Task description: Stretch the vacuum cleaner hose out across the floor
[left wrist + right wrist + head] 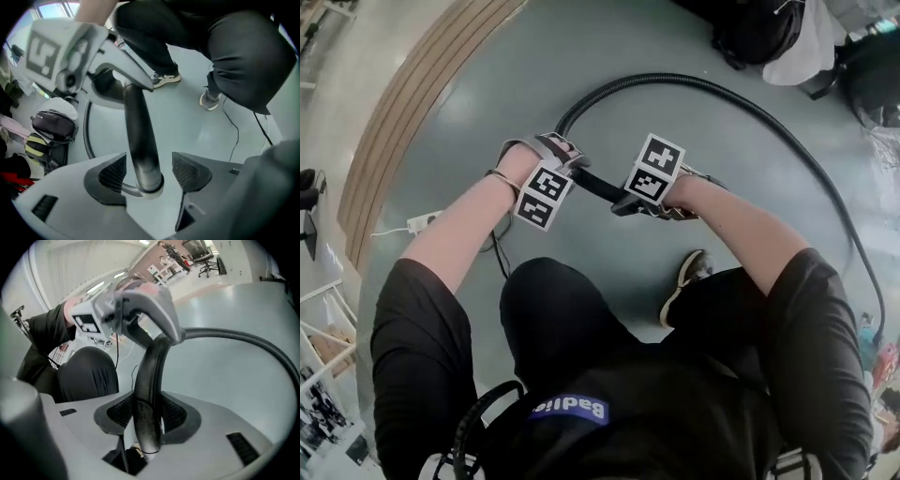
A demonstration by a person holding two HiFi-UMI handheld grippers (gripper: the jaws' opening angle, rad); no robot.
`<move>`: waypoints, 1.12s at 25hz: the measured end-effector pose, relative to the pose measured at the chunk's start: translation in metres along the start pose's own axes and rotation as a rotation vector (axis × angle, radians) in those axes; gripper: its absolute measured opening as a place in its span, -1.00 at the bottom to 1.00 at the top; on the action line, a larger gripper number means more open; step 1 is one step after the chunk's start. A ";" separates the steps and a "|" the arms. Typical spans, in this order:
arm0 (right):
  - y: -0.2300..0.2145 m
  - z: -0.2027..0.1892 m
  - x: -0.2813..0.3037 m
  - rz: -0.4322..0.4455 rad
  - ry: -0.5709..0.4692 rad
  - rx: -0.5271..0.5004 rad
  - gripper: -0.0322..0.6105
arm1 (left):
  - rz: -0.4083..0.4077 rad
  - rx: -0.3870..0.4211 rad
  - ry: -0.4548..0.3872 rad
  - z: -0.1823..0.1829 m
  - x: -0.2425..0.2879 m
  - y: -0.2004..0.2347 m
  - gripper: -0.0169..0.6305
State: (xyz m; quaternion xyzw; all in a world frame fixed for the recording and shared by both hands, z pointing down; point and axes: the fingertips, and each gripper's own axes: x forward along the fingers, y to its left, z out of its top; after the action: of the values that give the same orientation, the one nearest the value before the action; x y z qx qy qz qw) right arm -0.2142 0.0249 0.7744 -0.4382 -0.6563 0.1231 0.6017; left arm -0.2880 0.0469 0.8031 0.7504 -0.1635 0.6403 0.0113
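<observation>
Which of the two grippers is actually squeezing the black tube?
The right gripper: its pads press against both sides of the black tube. The left gripper only straddles it, with a gap on each side.

Even, diffuse indoor light; the grey-green floor carries a soft sheen and only faint shadows. Both gripper views bend strongly toward black corners — near parts at the bottom are out of focus. Blur smears the upper left of the left gripper view; the black hose shows dull highlights.
</observation>
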 end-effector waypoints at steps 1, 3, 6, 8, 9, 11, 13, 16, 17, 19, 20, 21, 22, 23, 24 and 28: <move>-0.004 0.005 -0.002 0.025 -0.012 0.004 -0.40 | 0.023 0.000 0.010 0.007 0.008 0.001 -0.03; -0.008 0.016 -0.003 0.077 -0.033 0.004 -0.40 | 0.075 -0.042 0.024 0.019 0.026 0.010 0.00; -0.010 0.025 0.001 0.151 -0.045 0.009 -0.41 | 0.150 -0.159 0.063 0.025 0.050 0.029 -0.01; -0.017 0.026 0.002 0.165 -0.036 -0.027 -0.40 | 0.172 -0.189 0.092 0.018 0.056 0.036 -0.63; -0.021 0.025 0.001 0.166 -0.033 -0.055 -0.40 | 0.168 -0.182 0.101 0.015 0.058 0.036 -0.75; -0.029 0.020 -0.006 0.162 -0.036 -0.098 -0.28 | 0.139 -0.132 0.127 0.009 0.059 0.035 -0.76; -0.037 0.010 -0.020 0.143 -0.046 -0.125 -0.24 | 0.095 -0.046 0.170 -0.002 0.052 0.032 -0.76; -0.060 -0.011 -0.056 0.051 -0.049 -0.171 -0.23 | 0.005 0.130 0.269 -0.042 0.022 0.031 -0.76; -0.069 -0.018 -0.071 0.021 -0.057 -0.169 -0.23 | -0.023 0.193 0.303 -0.057 0.008 0.032 -0.76; -0.086 -0.028 -0.100 -0.031 -0.079 -0.145 -0.23 | -0.063 0.304 0.354 -0.085 -0.017 0.038 -0.76; -0.095 -0.029 -0.111 -0.060 -0.086 -0.138 -0.23 | -0.075 0.349 0.371 -0.099 -0.024 0.043 -0.76; -0.103 -0.027 -0.117 -0.087 -0.090 -0.140 -0.23 | -0.088 0.386 0.383 -0.114 -0.028 0.046 -0.76; -0.110 -0.022 -0.119 -0.110 -0.093 -0.150 -0.23 | -0.101 0.411 0.394 -0.130 -0.028 0.045 -0.76; -0.116 -0.016 -0.116 -0.129 -0.098 -0.160 -0.23 | -0.111 0.427 0.402 -0.147 -0.025 0.042 -0.76; -0.122 -0.007 -0.113 -0.146 -0.107 -0.161 -0.23 | -0.116 0.437 0.410 -0.165 -0.019 0.039 -0.76; -0.145 0.029 -0.096 -0.172 -0.213 -0.044 -0.23 | -0.174 0.483 0.426 -0.239 0.016 0.015 -0.67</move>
State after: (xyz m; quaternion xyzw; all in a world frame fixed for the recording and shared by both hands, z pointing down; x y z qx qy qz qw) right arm -0.3128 -0.1186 0.8017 -0.3778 -0.7541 0.1025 0.5274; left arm -0.5184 0.0827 0.8588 0.5917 0.0640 0.7998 -0.0784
